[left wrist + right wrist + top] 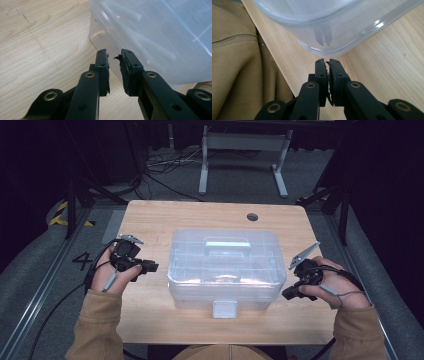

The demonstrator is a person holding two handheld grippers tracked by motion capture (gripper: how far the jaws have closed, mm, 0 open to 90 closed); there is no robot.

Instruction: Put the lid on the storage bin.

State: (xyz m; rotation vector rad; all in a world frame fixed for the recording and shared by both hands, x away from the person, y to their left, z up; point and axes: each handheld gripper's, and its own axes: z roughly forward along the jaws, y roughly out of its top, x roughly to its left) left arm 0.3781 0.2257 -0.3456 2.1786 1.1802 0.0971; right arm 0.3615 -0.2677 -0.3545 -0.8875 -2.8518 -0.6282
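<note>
A clear plastic storage box (225,265) with a lid handle and a front latch (224,309) stands in the middle of the wooden table (150,220). My left gripper (150,266) sits on the table just left of the box, pointing at its side. In the left gripper view, my left gripper (115,56) has its jaws a little apart with nothing between them, close to the box's corner (162,37). My right gripper (290,293) rests by the box's right front corner. In the right gripper view, my right gripper (326,62) has its jaws almost together, holding nothing, just short of the box's rim (324,20).
A round cable hole (252,216) lies in the table's far right part. A tan jacket (237,62) is beyond the table's near edge. Metal desk legs (202,170) and cables are on the floor behind the table.
</note>
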